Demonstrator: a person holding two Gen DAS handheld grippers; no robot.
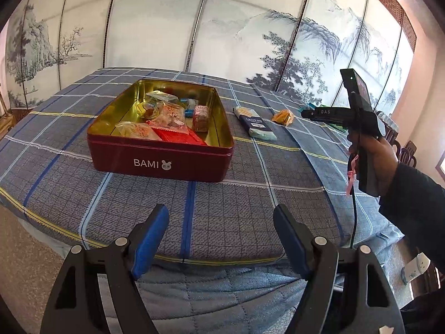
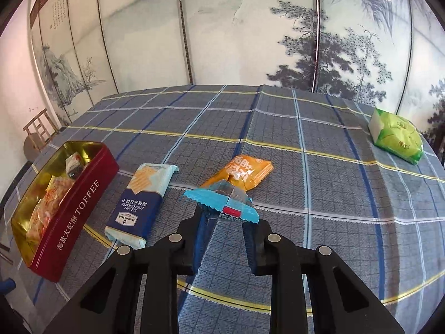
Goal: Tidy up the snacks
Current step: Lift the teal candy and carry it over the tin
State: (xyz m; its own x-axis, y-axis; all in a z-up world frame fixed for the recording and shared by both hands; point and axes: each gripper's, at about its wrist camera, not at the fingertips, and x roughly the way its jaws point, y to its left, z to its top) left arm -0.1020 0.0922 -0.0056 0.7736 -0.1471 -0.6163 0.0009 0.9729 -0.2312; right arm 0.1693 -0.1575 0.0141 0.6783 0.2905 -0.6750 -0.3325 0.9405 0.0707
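Observation:
A dark red tin (image 1: 161, 161) (image 2: 80, 203) with a gold inside holds several wrapped snacks. Right of it on the checked cloth lie a blue-and-white cracker pack (image 1: 254, 123) (image 2: 141, 203) and an orange packet (image 1: 283, 117) (image 2: 244, 174). My right gripper (image 2: 224, 217) is shut on a small blue-wrapped snack (image 2: 222, 203), held just above the cloth in front of the orange packet. In the left wrist view that gripper (image 1: 314, 112) is seen from the side, with a hand around its handle. My left gripper (image 1: 221, 222) stands open over the table's near edge, with nothing between its blue pads.
A green packet (image 2: 396, 136) lies at the far right of the table. A painted folding screen (image 1: 222, 27) stands behind the table. A wooden chair (image 2: 39, 130) is at the left beyond the tin. A cable (image 1: 353, 217) hangs from the right handle.

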